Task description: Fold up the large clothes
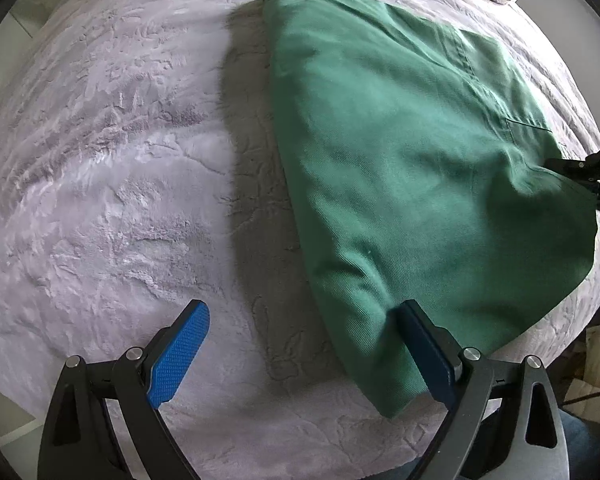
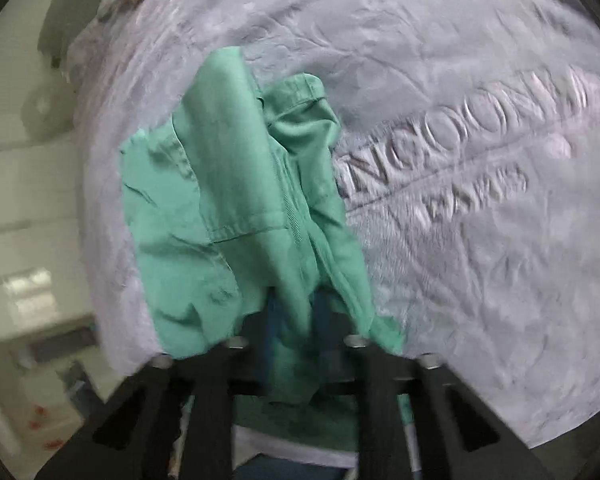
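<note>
Left wrist view: my left gripper (image 1: 300,350) jaws apart, above pale plush blanket (image 1: 100,200), beside green cotton garment (image 1: 400,160).
Right gripper (image 2: 296,320): clamped on garment edge.

green garment (image 2: 236,200) bunched between right gripper (image 2: 296,320) jaws, over embossed grey blanket (image 2: 480,240).

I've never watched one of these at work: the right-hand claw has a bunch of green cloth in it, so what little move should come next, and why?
Probably carry the pinched edge across and lay it flat. The right gripper is shut on the green garment, which bunches up off the lilac blanket, while the left gripper stands open over the near corner, holding nothing.
</note>
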